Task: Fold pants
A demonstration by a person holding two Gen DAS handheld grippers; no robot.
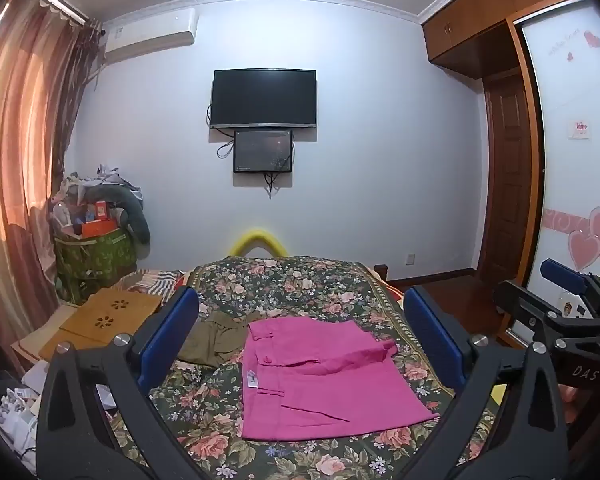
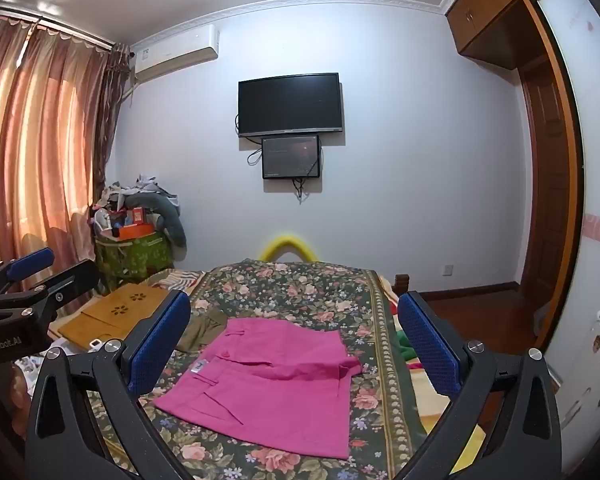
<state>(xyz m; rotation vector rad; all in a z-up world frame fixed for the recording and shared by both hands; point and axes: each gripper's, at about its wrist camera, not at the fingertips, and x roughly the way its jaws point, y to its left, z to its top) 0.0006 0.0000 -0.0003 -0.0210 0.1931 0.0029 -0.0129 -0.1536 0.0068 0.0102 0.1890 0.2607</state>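
One pair of pink pants (image 1: 320, 380), folded flat, matte woven cloth, low centre of frame on the floral bedspread (image 1: 300, 280). One crumpled olive garment (image 1: 216, 340) left of it. Two grippers, left gripper (image 1: 300, 344) and right gripper (image 2: 296, 344), spread wide, empty, blue textured pads.

Clearance above the bed

Bed (image 1: 324, 280) surface open beyond pink pants (image 1: 324, 380); olive garment (image 1: 216, 340) lies just left; wooden board (image 1: 108, 316) flanks the left edge.
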